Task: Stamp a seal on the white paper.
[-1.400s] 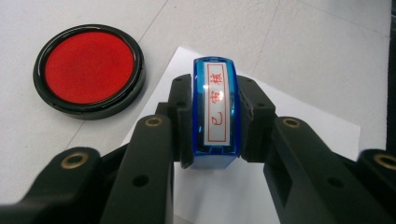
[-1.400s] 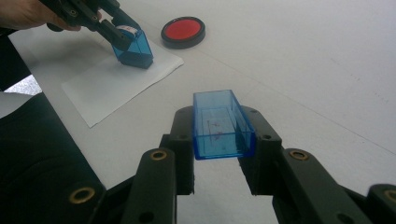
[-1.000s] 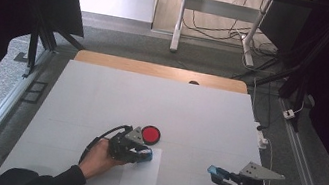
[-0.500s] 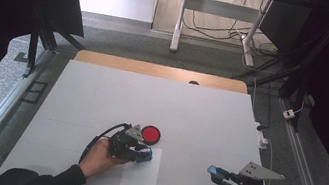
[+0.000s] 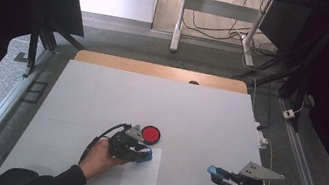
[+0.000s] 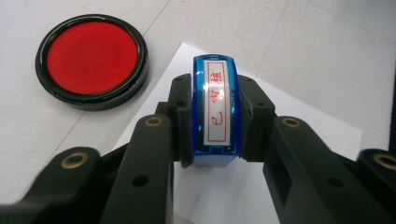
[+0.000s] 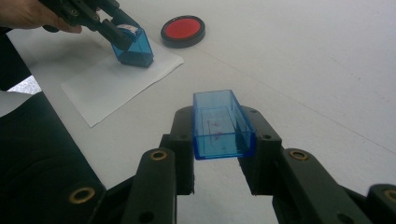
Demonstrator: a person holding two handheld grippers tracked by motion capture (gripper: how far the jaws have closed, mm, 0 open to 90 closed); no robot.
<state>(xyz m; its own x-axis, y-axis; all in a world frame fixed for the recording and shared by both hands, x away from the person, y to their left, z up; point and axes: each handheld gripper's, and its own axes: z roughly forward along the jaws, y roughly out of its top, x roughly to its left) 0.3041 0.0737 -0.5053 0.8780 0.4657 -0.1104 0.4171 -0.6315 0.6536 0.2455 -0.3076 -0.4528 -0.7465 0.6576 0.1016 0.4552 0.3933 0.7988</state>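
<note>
Two grippers work over the white table (image 5: 101, 92), each clamped on a piece of blue plastic. Nearest, at the near right edge of the table in the high view, the right gripper (image 5: 216, 172) is held in a hand and points left. In the right gripper view its two black jaws are closed on an open, see-through blue plastic stamp cap (image 7: 222, 124). The cap sits squarely between the jaw pads, its hollow side facing up and its far end reaching beyond the jaw tips, above the bare table.

Farther in and to the left lies a white rectangular sheet of paper (image 5: 140, 179), flat on the table near its near edge. Over the sheet's far end, the left gripper (image 5: 141, 155) is held in the left hand (image 5: 98, 157), and its jaws grip a blue rectangular plastic stamp (image 6: 215, 112). The stamp is pinched by its long sides between the two pads; its top label, a white strip with red characters in a red frame, faces the left gripper's camera. In the right gripper view the stamp's lower end rests on the paper, tilted.

Just beyond the stamp, near the sheet's far edge, stands a round black-rimmed red ink pad (image 5: 151, 134), uncovered, apart from both grippers.
</note>
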